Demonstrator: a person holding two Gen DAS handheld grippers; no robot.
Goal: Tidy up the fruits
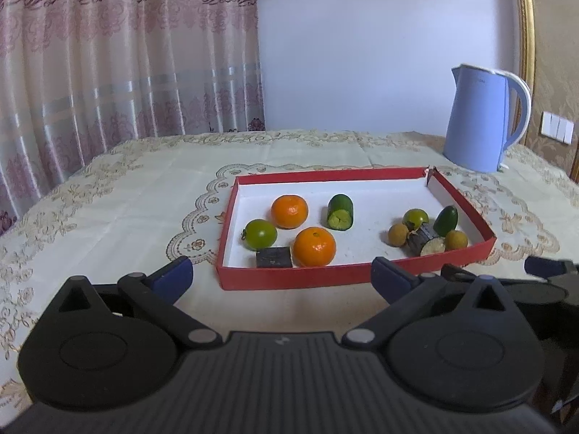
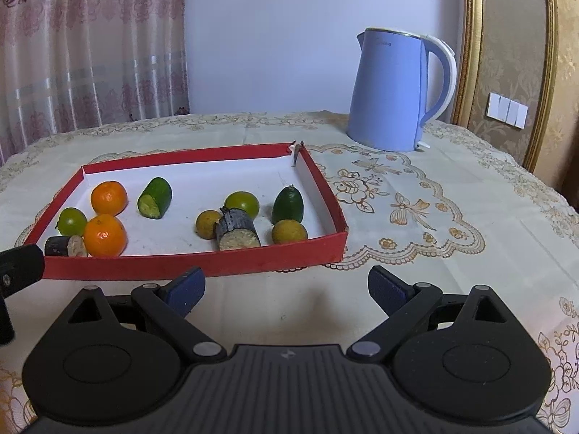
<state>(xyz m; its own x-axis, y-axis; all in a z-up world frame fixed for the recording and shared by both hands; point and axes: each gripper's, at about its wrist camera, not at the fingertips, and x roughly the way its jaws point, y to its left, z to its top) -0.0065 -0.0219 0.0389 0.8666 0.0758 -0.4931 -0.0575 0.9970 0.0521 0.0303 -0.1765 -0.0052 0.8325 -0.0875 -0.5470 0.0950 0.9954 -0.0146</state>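
Both the left claw [image 1: 282, 275] and right claw [image 2: 286, 287] hang released, empty. Ahead, round orange tangerines [image 1: 314, 246] could roll when nudged inside the shallow red cardboard tray [image 1: 296, 277].

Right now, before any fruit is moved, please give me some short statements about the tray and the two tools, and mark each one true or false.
1. Two oranges lie in the red tray. True: one orange is behind the other orange, both at the tray's left end.
2. The left tool holds a fruit. False: it is open and empty, short of the tray's near wall.
3. The blue kettle stands inside the tray. False: it stands on the tablecloth, beyond the tray's far right corner.
4. The right tool is open. True: nothing is between its fingers.
5. The cut cucumber piece lies in the tray. True.
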